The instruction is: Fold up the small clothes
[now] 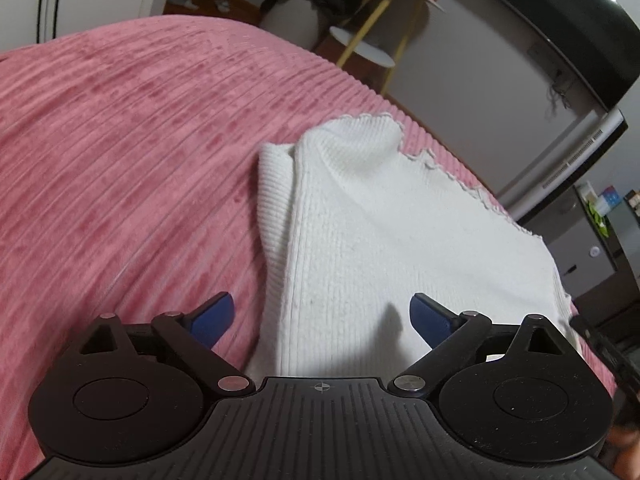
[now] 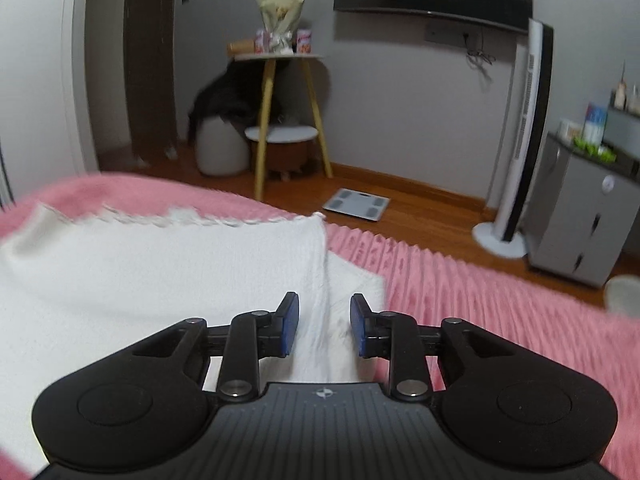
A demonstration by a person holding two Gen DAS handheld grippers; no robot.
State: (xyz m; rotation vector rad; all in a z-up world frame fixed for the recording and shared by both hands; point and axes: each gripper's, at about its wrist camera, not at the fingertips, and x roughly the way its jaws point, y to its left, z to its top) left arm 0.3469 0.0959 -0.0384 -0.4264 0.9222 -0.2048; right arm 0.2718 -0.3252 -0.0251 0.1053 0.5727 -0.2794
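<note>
A white ribbed knit garment [image 1: 384, 220] lies on the pink ribbed bedspread [image 1: 120, 140], its upper layer folded over a lower one, with a scalloped hem along the far edge. My left gripper [image 1: 322, 316] is wide open above the garment's near left edge and holds nothing. In the right wrist view the same garment [image 2: 160, 272] lies left of centre. My right gripper [image 2: 324, 328] is partly open, its blue pads [image 2: 290, 328] on either side of the garment's right folded edge, not closed on it.
The bedspread [image 2: 480, 312] ends at a wooden floor. Beyond it stand a yellow-legged side table [image 2: 280, 80], a white stool [image 2: 220, 148], a floor scale [image 2: 356, 204], a tower fan [image 2: 520, 140] and a grey cabinet [image 2: 580, 220].
</note>
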